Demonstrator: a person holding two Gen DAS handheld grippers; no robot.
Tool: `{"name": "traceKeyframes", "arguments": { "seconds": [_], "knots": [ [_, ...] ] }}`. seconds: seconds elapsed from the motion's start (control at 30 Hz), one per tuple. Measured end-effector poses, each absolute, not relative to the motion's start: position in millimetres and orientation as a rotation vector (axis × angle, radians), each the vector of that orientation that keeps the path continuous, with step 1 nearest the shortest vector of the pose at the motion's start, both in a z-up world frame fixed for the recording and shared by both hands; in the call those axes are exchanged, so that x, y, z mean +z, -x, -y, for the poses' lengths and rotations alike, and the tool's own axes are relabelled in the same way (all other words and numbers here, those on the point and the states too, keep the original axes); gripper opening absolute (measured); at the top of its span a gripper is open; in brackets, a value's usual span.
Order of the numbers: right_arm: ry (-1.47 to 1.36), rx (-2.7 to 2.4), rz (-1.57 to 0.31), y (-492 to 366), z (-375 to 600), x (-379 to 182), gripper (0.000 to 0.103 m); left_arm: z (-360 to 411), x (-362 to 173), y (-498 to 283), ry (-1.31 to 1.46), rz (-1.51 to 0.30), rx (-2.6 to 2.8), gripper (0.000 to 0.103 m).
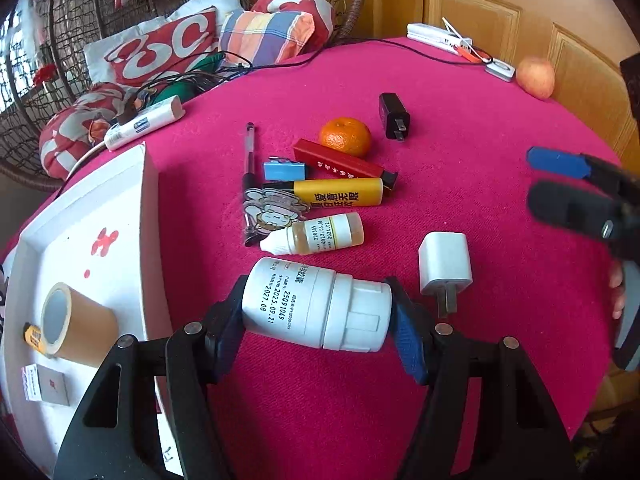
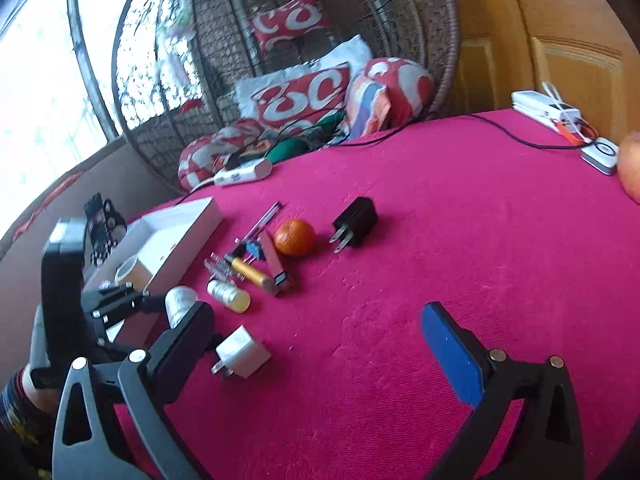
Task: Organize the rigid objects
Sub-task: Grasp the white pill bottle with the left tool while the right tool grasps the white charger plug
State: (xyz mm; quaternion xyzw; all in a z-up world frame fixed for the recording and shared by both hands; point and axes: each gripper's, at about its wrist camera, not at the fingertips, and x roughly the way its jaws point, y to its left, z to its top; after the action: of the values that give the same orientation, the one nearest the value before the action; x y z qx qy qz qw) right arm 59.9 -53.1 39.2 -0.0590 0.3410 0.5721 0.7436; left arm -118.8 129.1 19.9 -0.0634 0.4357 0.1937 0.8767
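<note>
My left gripper is shut on a white pill bottle, held sideways just above the pink tablecloth; it also shows in the right wrist view. A white tray at the left holds a tape roll and a small box. A white charger, a dropper bottle, a yellow tube, a red box, a pen and a black charger lie on the cloth. My right gripper is open and empty, near the white charger.
A tangerine sits by the red box and an apple at the far right edge. A white power strip and cable lie at the back. A wicker chair with cushions stands beyond the table.
</note>
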Motion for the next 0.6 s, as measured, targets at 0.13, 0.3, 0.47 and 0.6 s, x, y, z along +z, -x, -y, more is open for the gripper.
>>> {"name": "traceKeyframes", "arguments": {
  "seconds": [0.13,0.3,0.47,0.6],
  "knots": [
    [0.287,1.377,-0.739,-30.4,32.3,32.8,0.103,-137.6,39.6,137.9,0.185,-0.849,0.43,0.065],
    [0.505,1.436,-0.654,-0.3,2.7,27.5,0.103,-140.2,52.9,152.4,0.209,-0.805,0.441,0.065],
    [0.599,1.471,-0.694,4.0,-13.0,15.6,0.064,-143.9,56.6,161.3,0.233,-0.79,0.449,0.065],
    [0.62,1.458,-0.706,3.6,-9.4,13.1,0.046,-144.4,58.7,163.7,0.246,-0.777,0.447,0.065]
  ]
}}
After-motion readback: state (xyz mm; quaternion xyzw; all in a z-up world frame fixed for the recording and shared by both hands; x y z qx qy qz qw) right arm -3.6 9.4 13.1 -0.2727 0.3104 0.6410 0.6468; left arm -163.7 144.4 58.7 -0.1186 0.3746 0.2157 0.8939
